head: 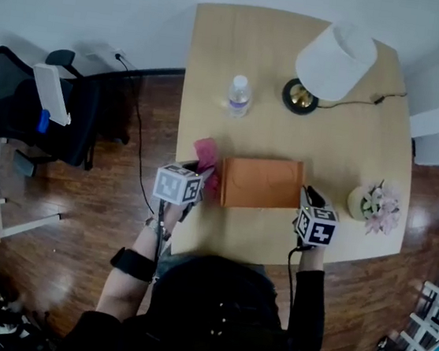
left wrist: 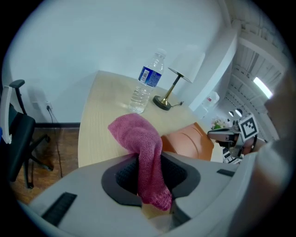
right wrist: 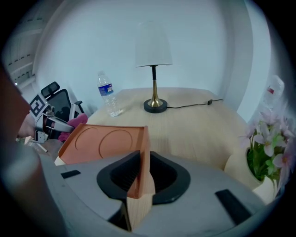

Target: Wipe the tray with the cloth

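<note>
Left gripper (left wrist: 150,183) is pinching the cloth (left wrist: 136,132): jaws are standing close together on its middle, one end bunching out ahead of them, the other end trailing back toward the camera. In the head view the cloth is sitting just beside the tray's left end; whether it is touching the rim I cannot tell.

Right gripper (right wrist: 138,185) is taking the tray (right wrist: 99,143) by its near right corner. The corner wall is standing between the jaws, which are only a little apart and appear to be bearing on it.

The tray is lying lengthwise at the middle of the table (head: 243,46), near its front edge. The bottle (head: 239,96) and lamp (head: 334,62) are standing well behind it, and the flower pot (head: 375,204) is off its right end.

Judgement: wiping is not yet under way; the cloth is being brought to the tray.

Notes for doing it well:
- Right grip should be doing the anchoring, pressing the corner down rather than lifting it, so the tray is not sliding under the strokes.
- The bunched end should be going down flat on the tray floor, not dabbing with a tip.
- Strokes should be running left to right with light pressure, working into the two ring grooves.
- The pinch on the cloth should be staying firm, since dragging may be pulling it out of the jaws.
</note>
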`<state>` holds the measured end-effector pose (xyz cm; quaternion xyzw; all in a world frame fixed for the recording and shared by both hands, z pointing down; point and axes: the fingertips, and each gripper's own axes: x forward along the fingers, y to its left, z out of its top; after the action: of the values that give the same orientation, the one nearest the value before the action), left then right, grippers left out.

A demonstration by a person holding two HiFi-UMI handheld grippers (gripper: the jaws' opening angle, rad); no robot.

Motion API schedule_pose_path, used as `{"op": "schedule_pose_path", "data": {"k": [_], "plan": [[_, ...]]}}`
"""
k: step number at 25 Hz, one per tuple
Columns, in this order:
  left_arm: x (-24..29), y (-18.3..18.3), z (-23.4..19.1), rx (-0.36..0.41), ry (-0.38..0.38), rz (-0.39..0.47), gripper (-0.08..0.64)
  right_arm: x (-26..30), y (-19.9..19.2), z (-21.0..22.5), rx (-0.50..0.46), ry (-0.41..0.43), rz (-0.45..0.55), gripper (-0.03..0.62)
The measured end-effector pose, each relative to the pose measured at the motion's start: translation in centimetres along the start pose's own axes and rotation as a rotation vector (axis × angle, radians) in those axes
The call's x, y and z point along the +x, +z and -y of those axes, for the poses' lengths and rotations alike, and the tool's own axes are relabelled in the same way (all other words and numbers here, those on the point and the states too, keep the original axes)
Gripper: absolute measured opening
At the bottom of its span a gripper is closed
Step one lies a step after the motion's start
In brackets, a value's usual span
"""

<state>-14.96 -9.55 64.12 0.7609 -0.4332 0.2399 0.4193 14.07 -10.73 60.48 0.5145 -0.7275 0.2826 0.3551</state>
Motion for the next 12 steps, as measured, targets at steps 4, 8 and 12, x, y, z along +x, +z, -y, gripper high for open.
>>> {"op": "schedule_pose_path", "data": {"k": [4,8,12], "plan": [[1.5,2.6,-0.6,-0.06,-0.051,0.031,0.114,0.1,-0.2,-0.7,-0.004,0.0,0.0,0.021],[3.0,3.3,-0.5,-0.115,-0.101,0.051,0.112,0.1,-0.2,-0.8,-0.004,-0.004,-0.009,0.018],[3.3,2.7,-0.3,-0.165,-0.143,0.056,0.109,0.2,-0.3,-0.3,0.036,0.014,-0.007,0.018]]}}
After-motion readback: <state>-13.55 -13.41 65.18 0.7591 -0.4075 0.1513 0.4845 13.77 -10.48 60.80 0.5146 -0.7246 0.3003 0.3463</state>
